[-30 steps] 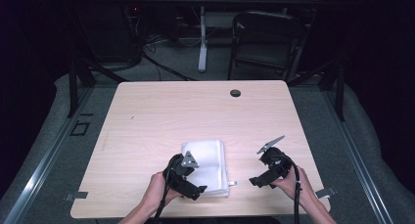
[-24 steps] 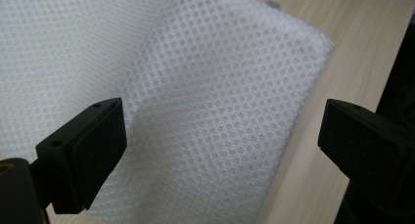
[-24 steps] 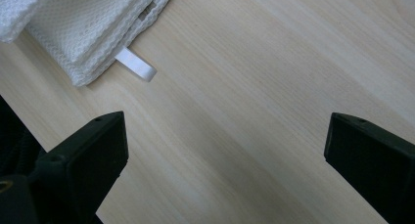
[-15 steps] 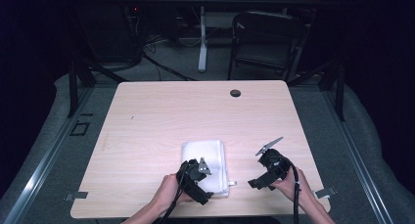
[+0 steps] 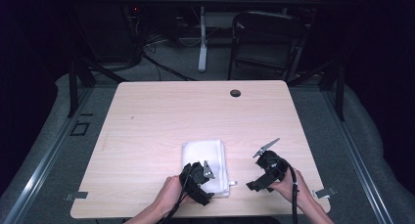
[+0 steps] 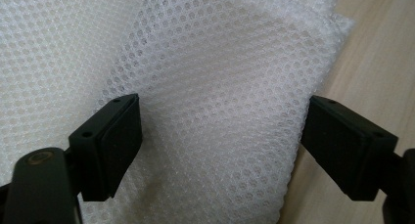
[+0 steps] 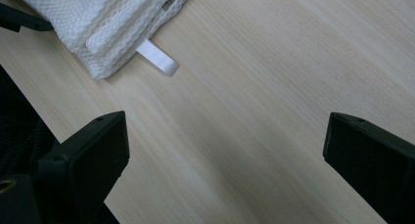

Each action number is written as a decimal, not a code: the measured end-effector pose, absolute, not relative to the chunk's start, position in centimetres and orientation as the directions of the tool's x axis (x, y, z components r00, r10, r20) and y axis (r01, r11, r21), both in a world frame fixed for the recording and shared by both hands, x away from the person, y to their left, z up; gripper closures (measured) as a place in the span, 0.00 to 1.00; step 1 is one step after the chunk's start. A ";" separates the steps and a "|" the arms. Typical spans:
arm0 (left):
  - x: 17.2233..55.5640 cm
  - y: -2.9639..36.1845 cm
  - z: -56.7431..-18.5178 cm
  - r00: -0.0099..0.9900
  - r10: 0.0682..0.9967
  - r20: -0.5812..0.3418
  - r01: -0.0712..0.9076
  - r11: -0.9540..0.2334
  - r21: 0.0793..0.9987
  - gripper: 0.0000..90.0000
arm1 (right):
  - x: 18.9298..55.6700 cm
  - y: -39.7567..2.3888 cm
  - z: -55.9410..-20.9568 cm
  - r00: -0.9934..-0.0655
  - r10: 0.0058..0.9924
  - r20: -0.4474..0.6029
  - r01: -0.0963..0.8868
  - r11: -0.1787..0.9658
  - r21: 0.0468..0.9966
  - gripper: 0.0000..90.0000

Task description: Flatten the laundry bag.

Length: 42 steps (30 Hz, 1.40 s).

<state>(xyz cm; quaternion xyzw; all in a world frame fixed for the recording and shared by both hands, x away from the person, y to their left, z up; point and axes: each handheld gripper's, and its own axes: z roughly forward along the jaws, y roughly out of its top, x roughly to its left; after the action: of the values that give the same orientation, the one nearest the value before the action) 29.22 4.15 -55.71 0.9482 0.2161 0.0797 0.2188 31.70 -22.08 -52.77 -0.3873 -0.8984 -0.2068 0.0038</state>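
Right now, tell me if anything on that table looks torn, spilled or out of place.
Nothing stands out. The folded white mesh cloth lies flat on the table, undamaged; its small white tag sticks out at one corner, which looks normal.

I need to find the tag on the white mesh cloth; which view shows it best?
The right gripper view: the white tag sticks out clearly from the folded mesh cloth onto the table. The high view shows it tiny; the left gripper view shows mesh.

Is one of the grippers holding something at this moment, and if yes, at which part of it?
Nothing is held. The left gripper has been closing over the white mesh cloth, pads not pressing. The right gripper is open over the table.
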 end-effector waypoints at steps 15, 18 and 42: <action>30.2 5.3 -55.4 0.894 0.448 -0.003 0.393 -0.782 0.484 0.48 | 31.6 -21.6 -53.1 -0.718 0.676 0.165 0.682 0.636 0.363 0.06; 30.2 5.4 -55.3 0.892 0.452 0.007 0.392 -0.781 0.485 0.54 | 31.5 -21.3 -53.1 -0.722 0.671 0.167 0.677 0.637 0.368 0.08; 30.7 5.7 -55.4 0.880 0.474 0.019 0.400 -0.763 0.507 0.84 | 30.8 -17.3 -53.1 -0.790 0.599 0.130 0.592 0.690 0.416 0.83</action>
<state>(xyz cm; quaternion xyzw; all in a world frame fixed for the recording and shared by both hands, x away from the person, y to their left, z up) 30.68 5.75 -55.39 0.9361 0.2335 0.0734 0.2525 30.81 -17.33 -53.06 -0.3242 -0.9192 -0.2236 -0.0079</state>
